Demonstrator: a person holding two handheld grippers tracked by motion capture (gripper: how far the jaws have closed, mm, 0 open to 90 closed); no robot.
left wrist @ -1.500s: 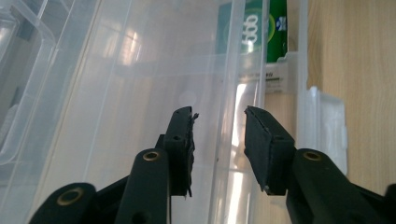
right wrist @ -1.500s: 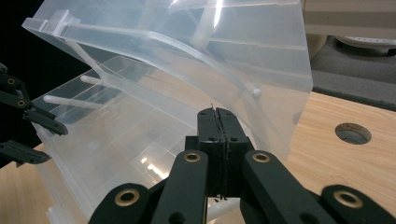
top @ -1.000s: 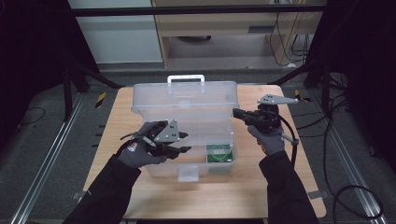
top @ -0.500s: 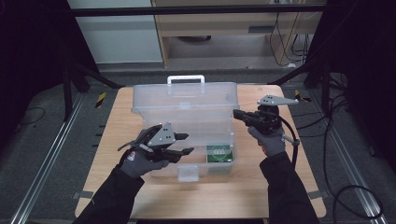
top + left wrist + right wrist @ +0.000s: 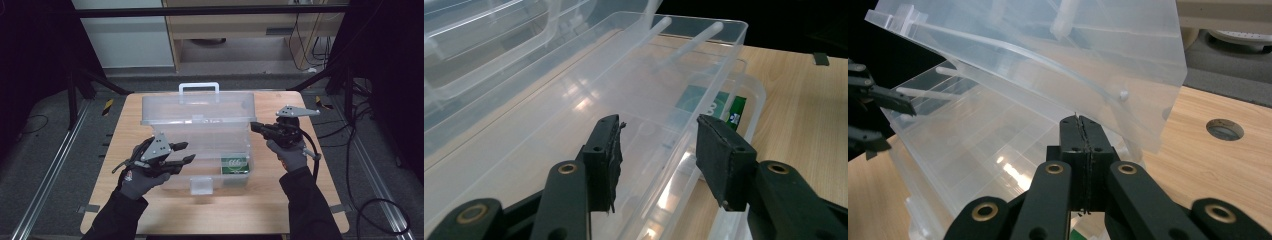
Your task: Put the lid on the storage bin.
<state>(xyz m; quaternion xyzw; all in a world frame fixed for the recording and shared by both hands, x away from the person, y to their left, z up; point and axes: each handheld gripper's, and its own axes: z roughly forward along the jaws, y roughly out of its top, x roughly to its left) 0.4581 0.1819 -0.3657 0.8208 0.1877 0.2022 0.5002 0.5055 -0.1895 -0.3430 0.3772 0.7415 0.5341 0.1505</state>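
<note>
a clear plastic box (image 5: 200, 145) sits mid-table, its lid (image 5: 198, 107) raised toward the far edge, a green packet (image 5: 235, 164) inside near the front right corner. the right gripper (image 5: 255, 126), jaws pressed together, props the lid at its right end. the left gripper (image 5: 184, 153), jaws just narrowed but apart with nothing between them, hovers at the box's left rim. looks like the lid-handling step; next, the left likely needs to settle on the rim to steady the box.
</note>
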